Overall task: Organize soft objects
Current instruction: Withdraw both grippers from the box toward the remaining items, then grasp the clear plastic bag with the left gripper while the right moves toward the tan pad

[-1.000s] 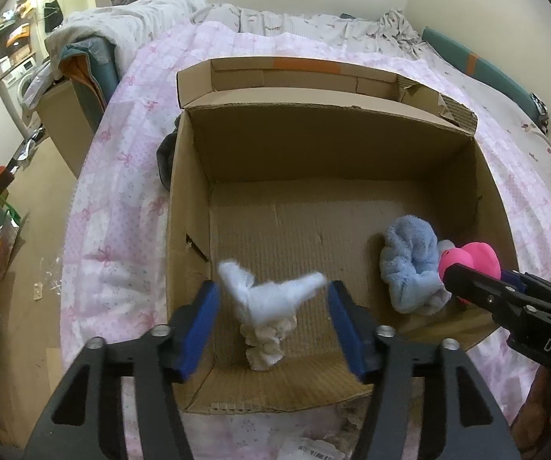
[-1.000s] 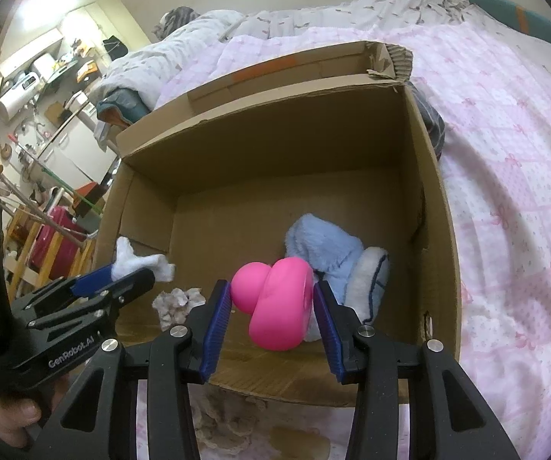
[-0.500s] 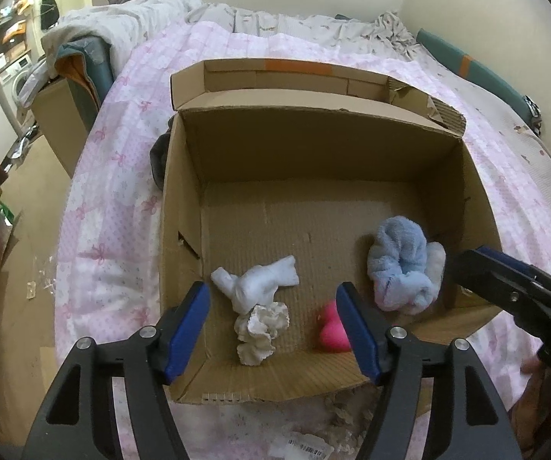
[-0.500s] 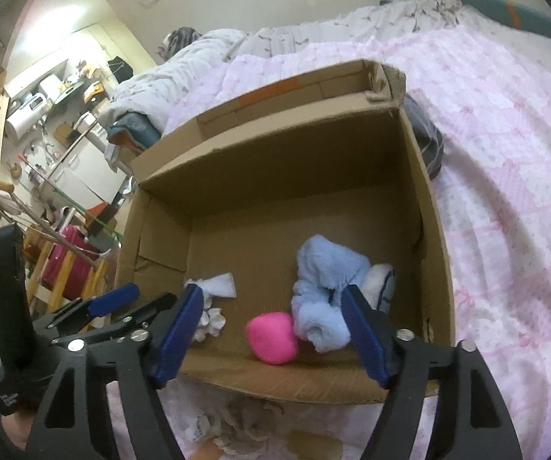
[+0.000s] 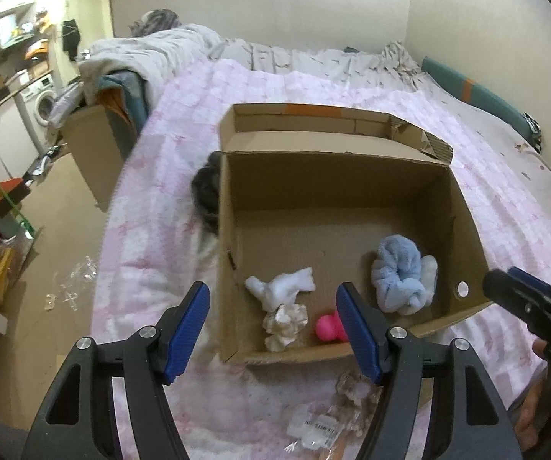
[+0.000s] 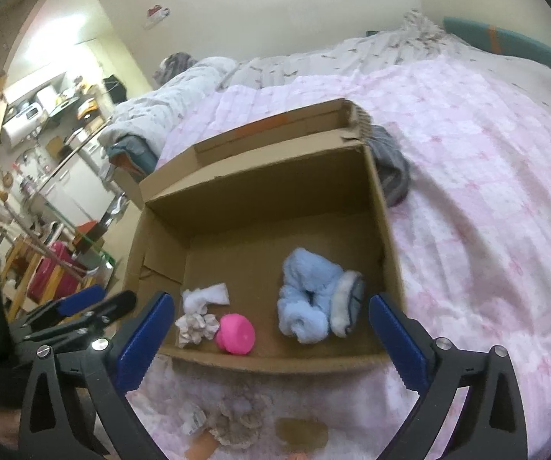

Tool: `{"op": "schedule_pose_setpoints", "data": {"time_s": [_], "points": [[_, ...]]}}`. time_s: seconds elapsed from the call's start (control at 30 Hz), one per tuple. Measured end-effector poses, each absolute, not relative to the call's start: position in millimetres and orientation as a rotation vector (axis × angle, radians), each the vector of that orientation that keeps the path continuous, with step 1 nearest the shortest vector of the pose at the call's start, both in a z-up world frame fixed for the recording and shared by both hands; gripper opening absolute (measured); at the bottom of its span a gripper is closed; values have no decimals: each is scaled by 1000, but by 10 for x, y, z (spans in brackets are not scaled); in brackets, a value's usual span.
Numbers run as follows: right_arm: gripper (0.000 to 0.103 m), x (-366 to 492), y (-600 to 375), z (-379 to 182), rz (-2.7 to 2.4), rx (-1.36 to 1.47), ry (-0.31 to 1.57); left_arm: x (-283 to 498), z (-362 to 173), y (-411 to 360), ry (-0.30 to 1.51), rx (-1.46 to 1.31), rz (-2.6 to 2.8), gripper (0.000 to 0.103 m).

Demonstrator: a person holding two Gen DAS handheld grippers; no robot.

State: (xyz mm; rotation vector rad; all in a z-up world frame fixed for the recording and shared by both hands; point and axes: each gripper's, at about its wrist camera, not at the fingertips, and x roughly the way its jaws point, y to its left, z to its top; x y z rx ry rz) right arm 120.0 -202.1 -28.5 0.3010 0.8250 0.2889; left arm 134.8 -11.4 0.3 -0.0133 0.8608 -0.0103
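An open cardboard box (image 5: 463, 207) (image 6: 386, 230) sits on a pink bed. Inside lie a white cloth (image 5: 281, 285) (image 6: 204, 295), a cream crumpled piece (image 5: 285, 324) (image 6: 195, 327), a pink soft toy (image 5: 327, 327) (image 6: 235, 333) and a light blue fluffy item (image 5: 398, 278) (image 6: 310, 299). My left gripper (image 5: 273, 333) is open and empty, held above the box's near wall. My right gripper (image 6: 268, 341) is open and empty, just before the near wall. Each gripper also shows in the other's view: the right (image 5: 528, 303), the left (image 6: 80, 306).
A dark grey garment (image 5: 206, 191) (image 6: 390, 168) lies on the pink quilt (image 5: 160, 176) (image 6: 486, 161) beside the box. Lacy cloth and a plastic packet (image 5: 314, 429) (image 6: 237, 418) lie on the bed before the box. Another carton (image 5: 91, 153) and clutter stand on the floor at left.
My left gripper let go of the white cloth and my right let go of the pink toy; both now lie in the box. Both grippers opened wider and drew back.
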Motion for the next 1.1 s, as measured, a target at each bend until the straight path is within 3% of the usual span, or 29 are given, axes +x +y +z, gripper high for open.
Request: {"op": "schedule_pose_setpoints", "data": {"time_s": [0.6,1.1], "points": [[103,492,-1987,-352,209,203,858,821,-126,210,870,-172,76,71],[103,654,-2254,-690,121,324,991,907,-918,107,1235,-222,13,71]]}}
